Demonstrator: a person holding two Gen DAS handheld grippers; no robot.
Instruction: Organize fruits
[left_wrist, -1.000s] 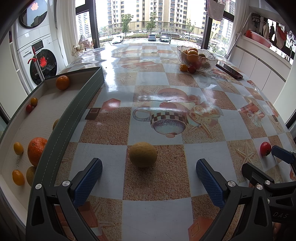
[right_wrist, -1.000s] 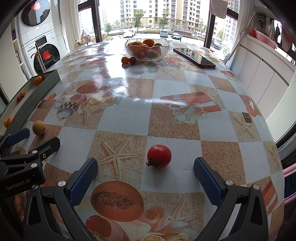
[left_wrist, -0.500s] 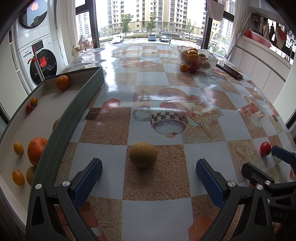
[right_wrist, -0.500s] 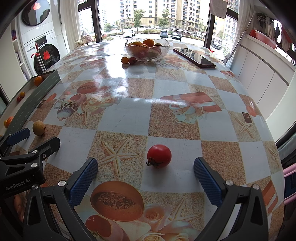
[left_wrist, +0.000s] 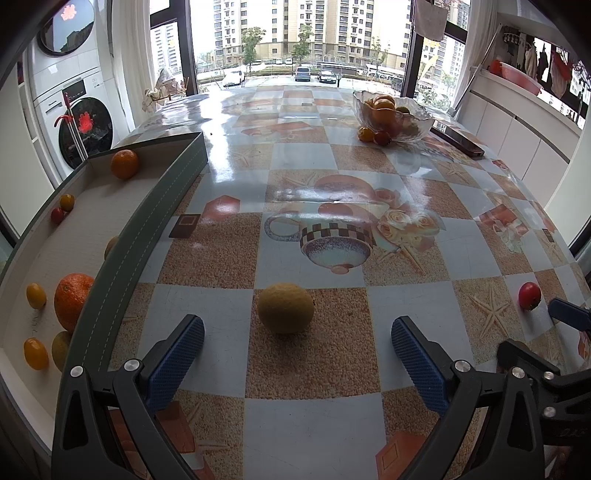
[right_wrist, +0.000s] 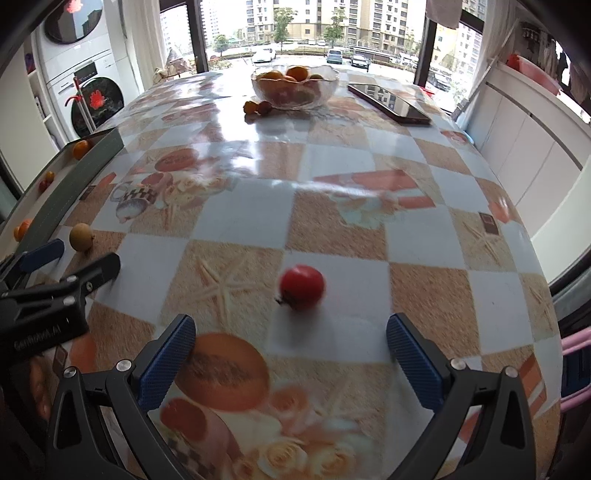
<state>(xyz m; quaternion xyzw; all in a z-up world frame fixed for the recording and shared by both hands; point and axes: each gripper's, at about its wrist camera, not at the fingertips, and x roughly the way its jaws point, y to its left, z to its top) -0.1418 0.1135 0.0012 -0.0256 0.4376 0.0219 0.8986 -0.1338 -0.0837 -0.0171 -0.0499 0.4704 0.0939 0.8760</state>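
A glossy tablecloth (left_wrist: 332, 424) printed with sandy and pale blue checks, starfish and teacups fills both views. In the left wrist view, the left gripper (left_wrist: 297, 341) sits at the bottom of the frame, its two blue ribbed pads spread wide apart and holding nothing; a round, matte, tan-yellow fruit (left_wrist: 285, 307) rests on the cloth at centre, just ahead of the gap. Along the left edge runs a shallow tray (left_wrist: 147, 221) with a grey stitched rim, holding oranges and small yellow and red fruits. A scalloped glass bowl (left_wrist: 393, 118) of oranges stands at upper right. In the right wrist view, the right gripper (right_wrist: 290, 345) is likewise spread wide and empty, with a smooth, round red tomato (right_wrist: 302, 286) lying on a pale square at centre, just beyond its pads. A flat dark phone (right_wrist: 388, 102) lies at upper right.
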